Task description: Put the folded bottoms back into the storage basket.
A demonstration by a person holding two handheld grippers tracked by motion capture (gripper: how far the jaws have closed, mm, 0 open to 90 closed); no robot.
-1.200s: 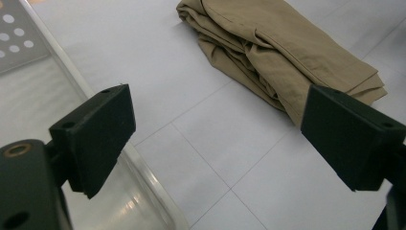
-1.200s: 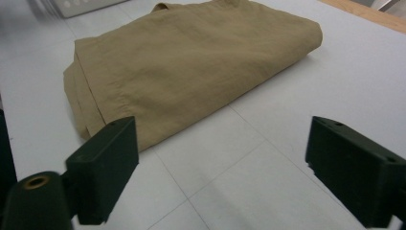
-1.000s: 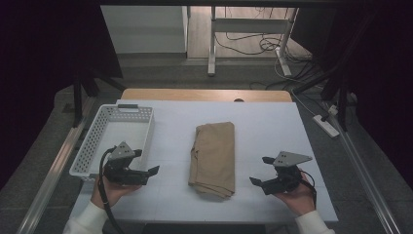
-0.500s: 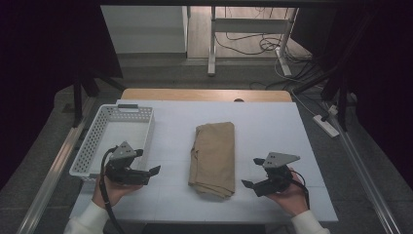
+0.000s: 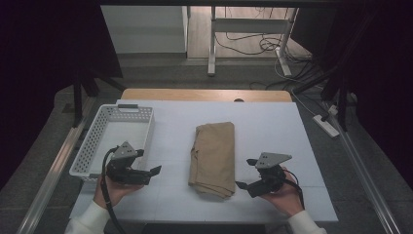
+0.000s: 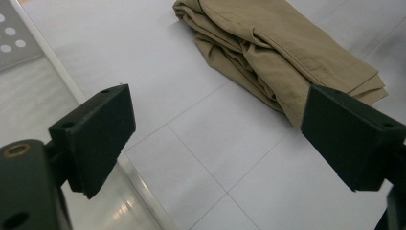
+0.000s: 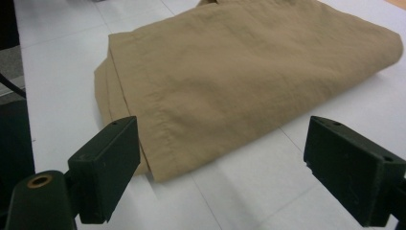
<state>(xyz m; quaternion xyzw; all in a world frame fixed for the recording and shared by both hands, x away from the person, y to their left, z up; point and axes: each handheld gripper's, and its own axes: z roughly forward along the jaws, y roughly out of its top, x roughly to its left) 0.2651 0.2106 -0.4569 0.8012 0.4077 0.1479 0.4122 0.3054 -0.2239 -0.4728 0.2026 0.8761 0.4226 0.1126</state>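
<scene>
A folded tan cloth lies lengthwise in the middle of the white table. My left gripper hovers open to the left of the cloth's near end, well apart from it. In the left gripper view the cloth lies ahead, beyond the wide-set jaws. My right gripper is open just right of the cloth's near corner. In the right gripper view the cloth's hemmed edge sits close between the spread jaws, nothing gripped.
A white perforated basket stands at the table's left edge, beside my left hand; its wall shows in the left gripper view. A wooden strip runs along the table's far side. Cables and desk legs lie on the floor beyond.
My right gripper has moved left toward the near corner of the cloth. The left gripper has stayed about where it was.
</scene>
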